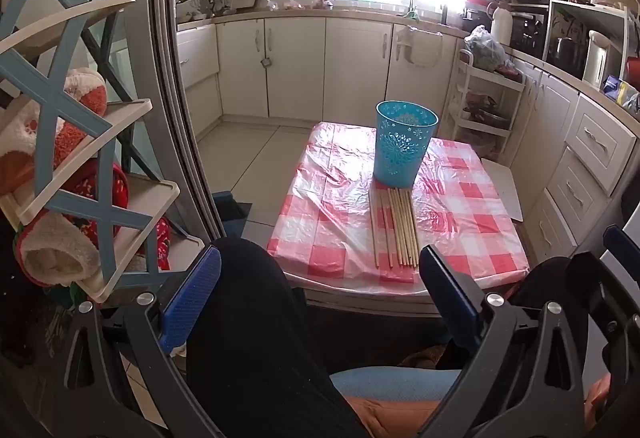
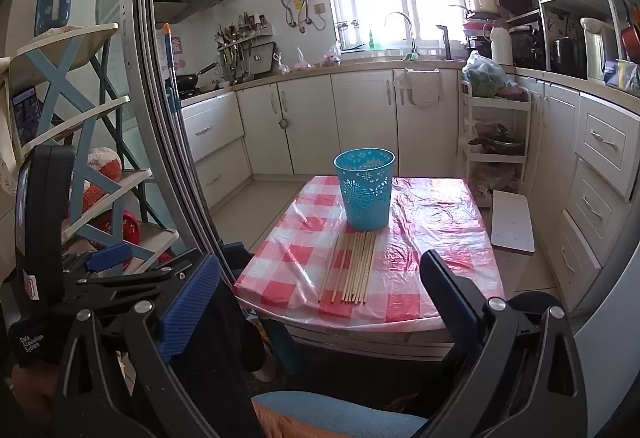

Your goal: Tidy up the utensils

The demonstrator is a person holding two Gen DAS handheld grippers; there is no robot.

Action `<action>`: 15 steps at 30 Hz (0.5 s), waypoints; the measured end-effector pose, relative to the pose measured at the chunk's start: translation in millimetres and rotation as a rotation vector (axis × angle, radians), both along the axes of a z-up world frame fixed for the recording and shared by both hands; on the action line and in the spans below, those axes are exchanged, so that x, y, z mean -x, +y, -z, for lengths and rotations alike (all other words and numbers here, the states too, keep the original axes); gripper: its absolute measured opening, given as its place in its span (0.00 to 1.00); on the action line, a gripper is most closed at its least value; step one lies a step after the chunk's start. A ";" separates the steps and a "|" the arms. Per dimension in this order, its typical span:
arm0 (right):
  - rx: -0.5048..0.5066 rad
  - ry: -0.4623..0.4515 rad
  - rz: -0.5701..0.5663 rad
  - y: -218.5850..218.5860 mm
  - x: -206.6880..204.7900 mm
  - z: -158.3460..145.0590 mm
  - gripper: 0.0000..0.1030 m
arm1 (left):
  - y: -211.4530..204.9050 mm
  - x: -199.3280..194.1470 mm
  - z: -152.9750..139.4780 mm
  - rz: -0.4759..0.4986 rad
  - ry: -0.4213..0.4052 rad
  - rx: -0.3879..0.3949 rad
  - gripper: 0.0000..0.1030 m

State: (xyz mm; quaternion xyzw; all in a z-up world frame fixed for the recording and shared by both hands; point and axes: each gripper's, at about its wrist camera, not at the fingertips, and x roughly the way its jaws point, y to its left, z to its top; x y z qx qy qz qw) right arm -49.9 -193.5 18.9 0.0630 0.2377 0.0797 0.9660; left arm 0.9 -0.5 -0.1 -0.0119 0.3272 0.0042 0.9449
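From the left wrist view, the left gripper (image 1: 320,302) has its jaws spread as wide as they go and holds nothing; a dark-clothed leg fills the gap between them. Ahead and slightly right of that gap, the chopsticks (image 1: 396,228) lie in a loose row on the checked worktop (image 1: 472,213), their long axes running straight away from the camera, far tips touching the foot of the blue basket (image 1: 404,143) that stands upright behind them. From the right wrist view, the right gripper (image 2: 320,298) is likewise fully open and empty, back from the worktop's near edge. Here the chopsticks (image 2: 356,266) sit nearly dead centre between the jaws, again pointing away toward the blue basket (image 2: 366,193). Neither gripper looks clearly closer, though the bundle is better centred for the right; since the sticks run along the approach line, the jaws would close across their width.
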 end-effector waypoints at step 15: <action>0.000 0.017 -0.006 2.6 -0.6 2.4 0.93 | -6.0 0.3 4.4 0.005 0.004 -0.003 0.93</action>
